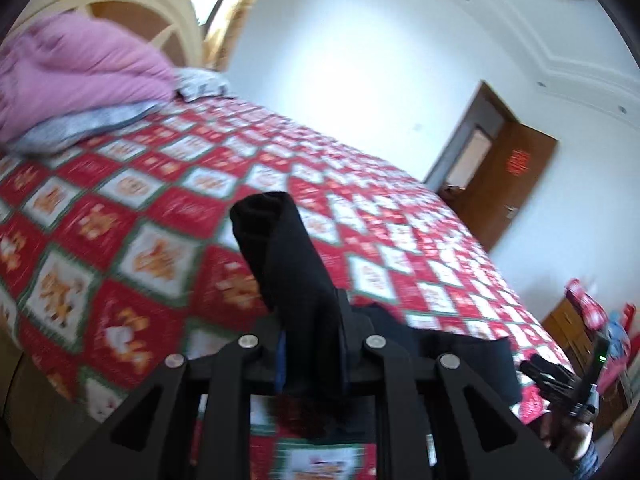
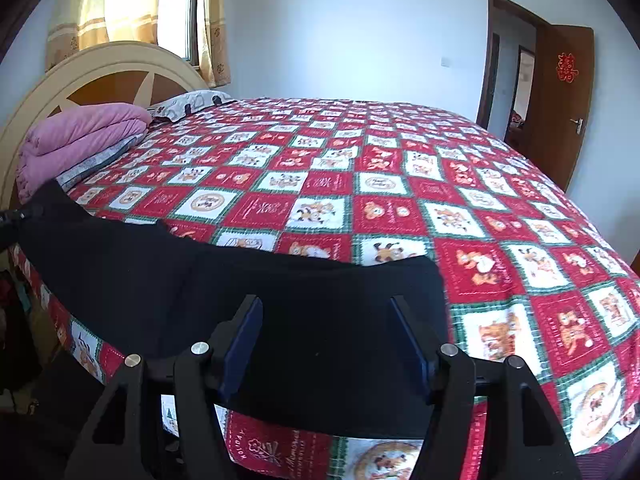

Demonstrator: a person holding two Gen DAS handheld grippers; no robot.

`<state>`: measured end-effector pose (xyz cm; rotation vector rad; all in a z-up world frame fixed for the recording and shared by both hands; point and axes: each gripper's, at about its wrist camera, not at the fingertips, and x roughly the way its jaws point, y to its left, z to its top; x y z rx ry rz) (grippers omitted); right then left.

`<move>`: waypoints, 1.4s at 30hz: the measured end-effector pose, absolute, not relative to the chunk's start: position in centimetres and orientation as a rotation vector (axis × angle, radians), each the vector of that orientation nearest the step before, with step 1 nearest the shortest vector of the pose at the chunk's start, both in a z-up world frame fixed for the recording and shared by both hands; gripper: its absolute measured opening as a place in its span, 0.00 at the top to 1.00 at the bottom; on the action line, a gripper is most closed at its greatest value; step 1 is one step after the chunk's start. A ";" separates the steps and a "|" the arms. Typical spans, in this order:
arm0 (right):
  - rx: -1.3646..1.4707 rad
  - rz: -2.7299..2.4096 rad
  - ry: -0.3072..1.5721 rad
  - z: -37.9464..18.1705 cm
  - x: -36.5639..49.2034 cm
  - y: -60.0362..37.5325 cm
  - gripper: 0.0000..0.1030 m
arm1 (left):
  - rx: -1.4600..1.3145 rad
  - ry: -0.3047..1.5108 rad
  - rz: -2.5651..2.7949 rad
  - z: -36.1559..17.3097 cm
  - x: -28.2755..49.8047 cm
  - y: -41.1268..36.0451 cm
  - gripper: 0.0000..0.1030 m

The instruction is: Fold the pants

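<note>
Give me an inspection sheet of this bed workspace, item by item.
Surface: bed with red patchwork quilt, flat.
Job's things: black pants along the near edge; one end bunched and lifted.
Clutter: folded pink blanket and patterned pillow by the headboard.
Grippers: left gripper shut on the pants; right gripper open, fingers straddling the fabric.
Cables: nothing seen.
Surroundings: curtained window, open brown door, white walls.

Left wrist: you're looking close over the bed (image 1: 132, 216), tilted, door at 3 o'clock | right wrist: you're facing across the same bed (image 2: 400, 168), headboard at 10 o'clock
</note>
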<state>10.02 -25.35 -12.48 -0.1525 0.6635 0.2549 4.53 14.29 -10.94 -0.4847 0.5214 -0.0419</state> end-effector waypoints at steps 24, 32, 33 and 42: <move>0.086 0.005 0.725 -11.7 11.8 -38.1 0.36 | -0.089 0.679 -0.511 -7.9 12.5 -9.8 0.81; 0.139 0.052 0.746 -13.2 12.4 -38.1 0.36 | 0.059 0.759 -0.554 -12.6 14.5 -16.5 0.80; 0.152 0.066 0.745 -13.3 12.4 -38.1 0.36 | 0.084 0.761 -0.561 -13.3 14.6 -17.4 0.78; 0.286 0.232 0.729 -13.9 12.1 -37.6 0.32 | 0.091 0.565 -0.587 -10.8 10.3 -15.8 0.29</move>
